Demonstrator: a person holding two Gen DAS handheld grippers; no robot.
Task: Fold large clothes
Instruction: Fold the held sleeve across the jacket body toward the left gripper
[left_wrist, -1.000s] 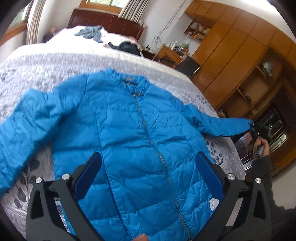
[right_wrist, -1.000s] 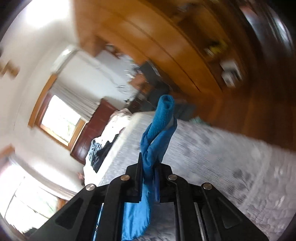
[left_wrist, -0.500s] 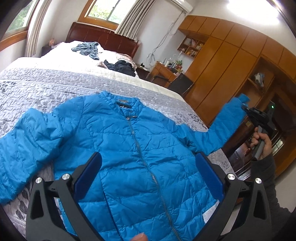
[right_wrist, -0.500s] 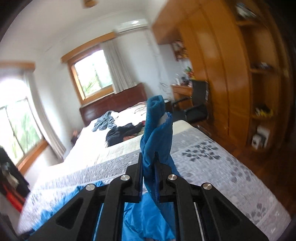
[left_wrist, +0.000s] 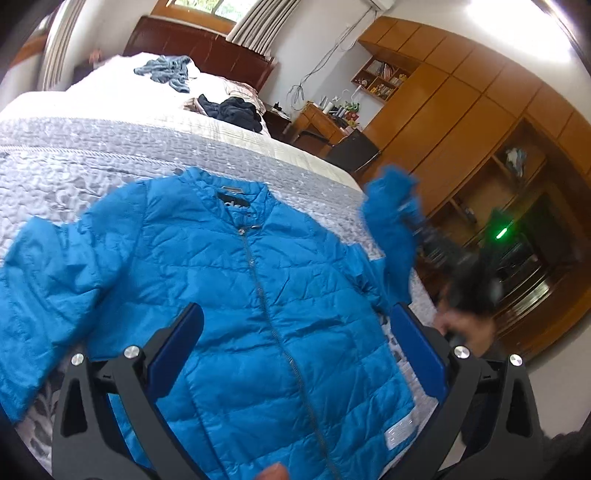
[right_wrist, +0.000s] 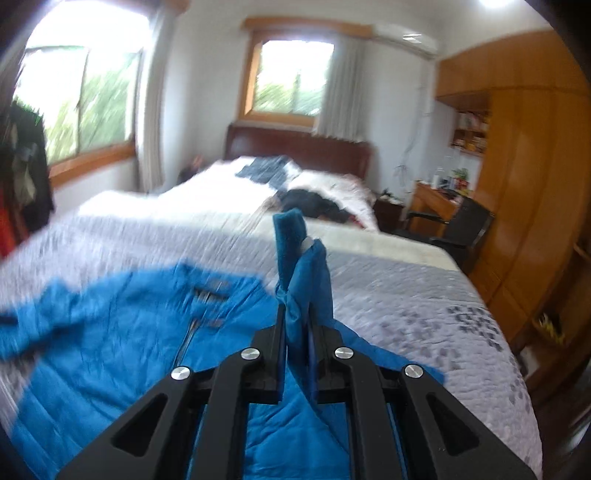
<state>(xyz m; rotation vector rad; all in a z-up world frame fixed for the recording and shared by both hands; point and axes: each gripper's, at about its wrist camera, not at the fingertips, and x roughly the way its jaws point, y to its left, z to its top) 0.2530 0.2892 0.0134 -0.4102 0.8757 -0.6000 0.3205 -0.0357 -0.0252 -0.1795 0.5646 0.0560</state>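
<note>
Right gripper (right_wrist: 297, 332) — black two-finger tongs, jaws pinched tight on the cuff end of the blue quilted jacket sleeve (right_wrist: 301, 273), which stood bunched and upright out of the grip. In the left wrist view the same sleeve (left_wrist: 391, 221) was raised off the bed at the jacket's side toward the wooden wardrobe, blurred, with the right gripper (left_wrist: 424, 229) and the hand (left_wrist: 465, 325) holding it seen only as a smear.

Left gripper (left_wrist: 295, 350) — black frame with blue pads, spread wide, nothing between them; it hung above the lower front of the jacket.

Bright blue quilted puffer jacket (left_wrist: 258, 295) lay front-up and zipped on the grey patterned bedspread (left_wrist: 74, 166), collar toward the dark wooden headboard (left_wrist: 199, 48). The other sleeve (left_wrist: 40, 295) lay flat on the bedspread, on the side away from the wardrobe.

Beyond the jacket, nearer the headboard: a crumpled blue-grey garment (left_wrist: 166, 70) and a dark garment (left_wrist: 236, 110) on the white bedding. Honey-coloured wooden wardrobe wall (left_wrist: 461, 110) stood beside the bed, past the lifted sleeve.
</note>
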